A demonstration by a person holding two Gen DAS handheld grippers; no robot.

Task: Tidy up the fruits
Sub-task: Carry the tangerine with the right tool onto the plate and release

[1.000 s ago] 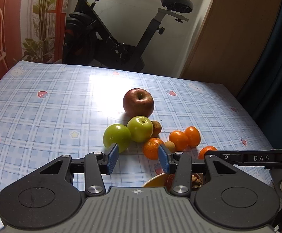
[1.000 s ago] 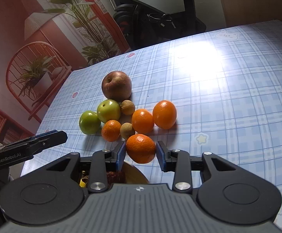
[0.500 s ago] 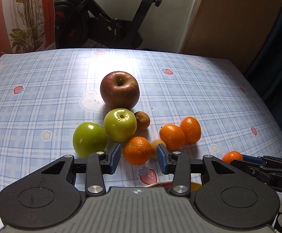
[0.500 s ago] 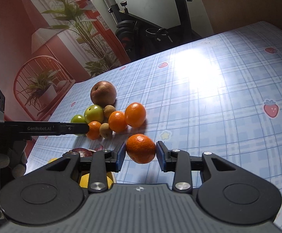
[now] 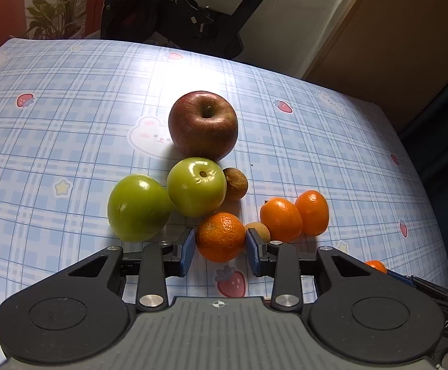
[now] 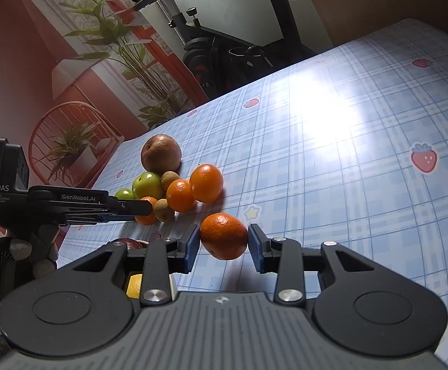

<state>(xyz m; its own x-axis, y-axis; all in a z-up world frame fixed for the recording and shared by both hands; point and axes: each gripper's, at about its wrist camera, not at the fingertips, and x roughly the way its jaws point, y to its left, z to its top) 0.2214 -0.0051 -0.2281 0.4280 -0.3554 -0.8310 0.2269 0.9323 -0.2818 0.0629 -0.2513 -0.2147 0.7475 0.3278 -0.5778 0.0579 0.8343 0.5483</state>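
Two grippers work over one blue-checked worktop [image 5: 69,117], the largest thing in view, with the fruit heaped near its front edge. Biggest of the heap is the red apple [image 5: 203,125] at the back, then two green apples [image 5: 166,197] touching each other in front of it, then a pair of mandarins [image 5: 294,215] side by side to the right, and smallest the two brown longan-like fruits [image 5: 235,183] tucked among them. The left gripper [image 5: 220,248] now has its blue pads on either side of the front mandarin [image 5: 220,236], with the pads just beside the skin or barely touching it; whether it has clamped is not clear from this view. A second ago that gripper hung higher and farther back, with the mandarin well ahead of its tips, and half a second ago the fruit sat just between them, so it has closed in for a pick. The right gripper [image 6: 224,242] holds another mandarin [image 6: 224,236] between its pads, lifted off the cloth; earlier that fruit sat close against the heap, and it now stands clear of it to the right. In the right wrist view a bowl edge with a dark red fruit [image 6: 126,243] and something yellow [image 6: 135,285] shows below the gripper, likely the place for the fruit. The sorting seems only begun, with most of the heap untouched.
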